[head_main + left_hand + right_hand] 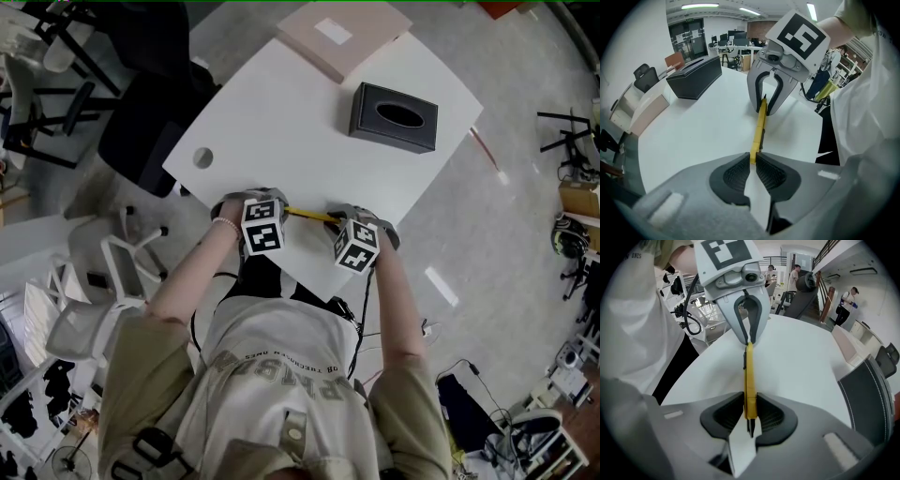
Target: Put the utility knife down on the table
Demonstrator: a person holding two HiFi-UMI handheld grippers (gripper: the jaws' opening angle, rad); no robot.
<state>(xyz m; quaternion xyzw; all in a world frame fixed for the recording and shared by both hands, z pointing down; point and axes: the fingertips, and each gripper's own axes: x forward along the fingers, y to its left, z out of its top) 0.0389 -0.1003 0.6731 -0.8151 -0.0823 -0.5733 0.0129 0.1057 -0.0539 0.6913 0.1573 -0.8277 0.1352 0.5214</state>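
Looking down from the head view, I see the utility knife [310, 215] stretched level between my two grippers, near the front edge of the white table [309, 112]. If it already touches the tabletop, I cannot tell. My left gripper [752, 164] is narrow, its ribbed pads clamped on one yellow end of the knife. My right gripper [750, 411] is also narrow. Its pads sit against both sides of the other end, where a dark tip sticks out between them. Both grippers point steeply down. A black tissue box [394, 116] stands well apart at the far side of the table.
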